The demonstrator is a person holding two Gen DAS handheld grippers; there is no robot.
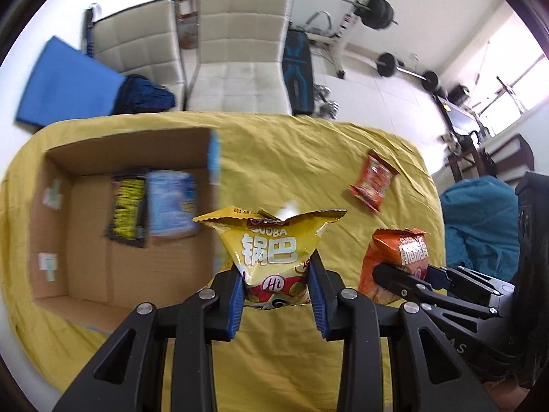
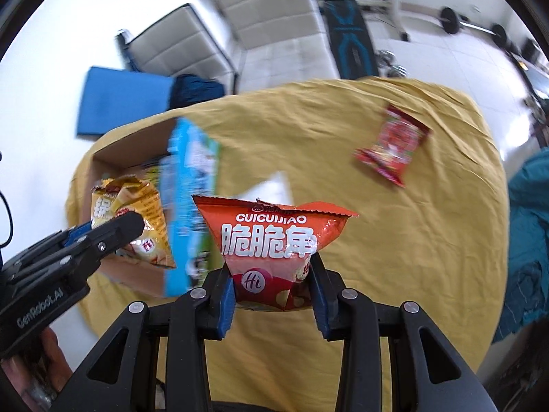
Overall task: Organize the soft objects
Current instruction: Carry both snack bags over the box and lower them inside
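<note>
My left gripper [image 1: 276,283] is shut on a yellow snack bag [image 1: 271,243] and holds it above the yellow cloth, just right of an open cardboard box [image 1: 89,267]. The box holds a black-and-yellow packet [image 1: 127,211] and a blue-and-white packet [image 1: 173,202]. My right gripper [image 2: 272,283] is shut on an orange snack bag [image 2: 274,237], also held above the cloth. In the right wrist view the left gripper [image 2: 113,230] with its yellow bag [image 2: 137,213] is beside the box [image 2: 137,274]. A red snack packet [image 1: 372,180] lies flat on the cloth at the far right and also shows in the right wrist view [image 2: 393,146].
The yellow cloth [image 1: 291,158] covers the table. Two beige chairs [image 1: 240,55] stand behind it, with a blue mat [image 1: 61,82] on the floor at left. Teal fabric [image 1: 480,219] lies off the right edge. Gym equipment [image 1: 377,10] stands at the back.
</note>
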